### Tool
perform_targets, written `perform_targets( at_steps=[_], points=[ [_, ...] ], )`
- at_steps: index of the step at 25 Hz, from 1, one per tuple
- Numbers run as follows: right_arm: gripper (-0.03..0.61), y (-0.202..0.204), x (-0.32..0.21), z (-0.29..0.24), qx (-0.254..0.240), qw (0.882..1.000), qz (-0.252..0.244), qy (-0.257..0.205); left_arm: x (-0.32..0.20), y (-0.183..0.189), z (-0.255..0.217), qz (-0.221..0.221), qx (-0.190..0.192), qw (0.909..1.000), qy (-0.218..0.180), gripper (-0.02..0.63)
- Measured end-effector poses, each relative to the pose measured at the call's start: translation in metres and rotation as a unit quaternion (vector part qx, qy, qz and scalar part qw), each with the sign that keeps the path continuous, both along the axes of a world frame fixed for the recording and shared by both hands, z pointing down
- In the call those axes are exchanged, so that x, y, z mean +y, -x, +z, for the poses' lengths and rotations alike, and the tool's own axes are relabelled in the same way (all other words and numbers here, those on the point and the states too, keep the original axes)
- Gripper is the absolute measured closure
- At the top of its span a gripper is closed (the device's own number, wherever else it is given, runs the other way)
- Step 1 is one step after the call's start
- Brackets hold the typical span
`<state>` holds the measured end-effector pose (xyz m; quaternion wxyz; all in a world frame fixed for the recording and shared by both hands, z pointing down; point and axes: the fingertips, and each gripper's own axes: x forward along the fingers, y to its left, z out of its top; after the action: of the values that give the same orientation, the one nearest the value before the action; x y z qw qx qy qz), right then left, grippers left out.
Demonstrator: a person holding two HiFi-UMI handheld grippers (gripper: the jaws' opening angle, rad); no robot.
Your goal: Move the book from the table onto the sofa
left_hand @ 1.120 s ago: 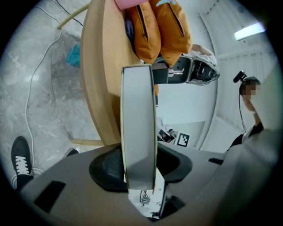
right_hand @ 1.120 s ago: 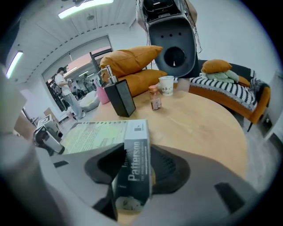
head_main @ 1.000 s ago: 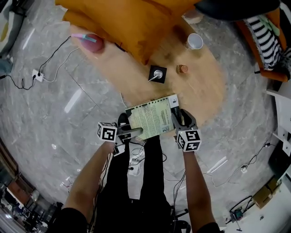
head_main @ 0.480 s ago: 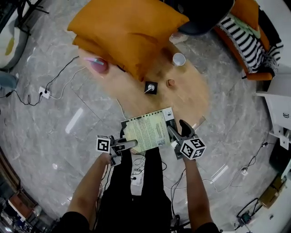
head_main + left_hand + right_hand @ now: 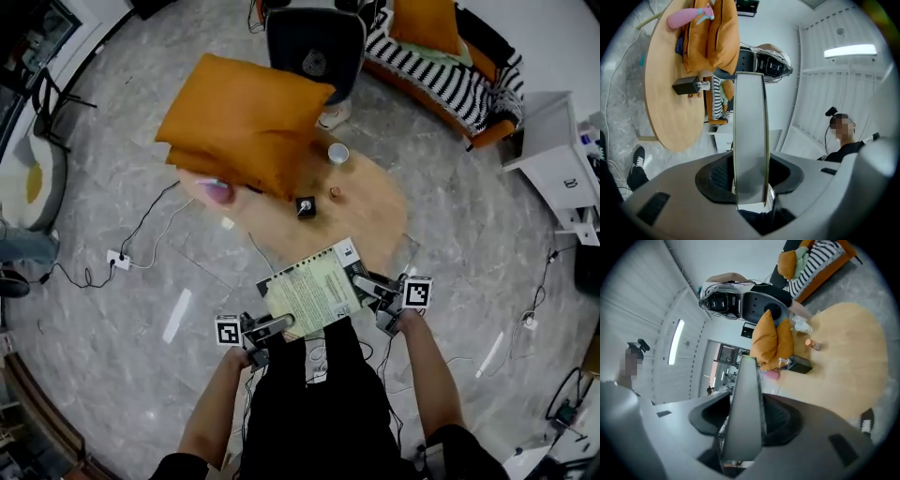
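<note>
Marble floor [image 5: 103,178] below; we hold book [image 5: 312,292] in air, off table [image 5: 373,202]. Left gripper [image 5: 281,324] clamps one edge, right gripper [image 5: 364,282] just closing on opposite. Light, floppy: needs both sides.

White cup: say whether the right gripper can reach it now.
Probably not: the right gripper, jaws just closing, holds the book with the left gripper, and the white cup stands far across the table.

**Oval wooden table [image 5: 370,214] on grey marble floor [image 5: 112,366]**

I see orange cushions [image 5: 244,127], a pink object [image 5: 217,192], a white cup [image 5: 337,153], a black box [image 5: 305,207] (metal piece on top) and a brown item [image 5: 335,192] on it. Cables [image 5: 150,220] cross the floor.
</note>
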<state>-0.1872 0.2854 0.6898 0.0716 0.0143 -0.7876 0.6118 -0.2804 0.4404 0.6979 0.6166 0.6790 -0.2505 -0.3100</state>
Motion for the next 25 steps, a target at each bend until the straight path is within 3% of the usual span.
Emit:
perform_targets(
  at_steps=[1, 5, 9, 14, 19, 25],
  points=[
    [0.375, 0.003, 0.008, -0.013, -0.020, 1.000, -0.003, 0.010, 0.005, 0.002, -0.008, 0.005, -0.005, 1.0000, -0.003, 0.446],
    [0.393, -0.002, 0.041, -0.037, -0.035, 0.999, 0.003, 0.035, 0.034, 0.004, -0.038, 0.012, -0.018, 0.9997, -0.007, 0.445],
    [0.393, -0.003, 0.051, -0.057, -0.029, 0.999, 0.020, 0.012, 0.043, 0.018, -0.060, 0.004, -0.040, 0.9990, -0.021, 0.445],
    [0.393, 0.012, 0.062, -0.090, -0.052, 0.998, 0.037, 0.004, 0.045, 0.035, -0.094, -0.016, -0.040, 0.9983, -0.041, 0.445],
    [0.393, 0.023, 0.069, -0.103, -0.063, 0.997, 0.044, -0.016, 0.051, 0.050, -0.106, -0.034, -0.073, 0.9955, -0.049, 0.445],
    [0.393, 0.043, 0.072, -0.113, -0.076, 0.995, 0.055, -0.026, 0.053, 0.071, -0.117, -0.048, -0.058, 0.9954, -0.059, 0.445]
  ],
)
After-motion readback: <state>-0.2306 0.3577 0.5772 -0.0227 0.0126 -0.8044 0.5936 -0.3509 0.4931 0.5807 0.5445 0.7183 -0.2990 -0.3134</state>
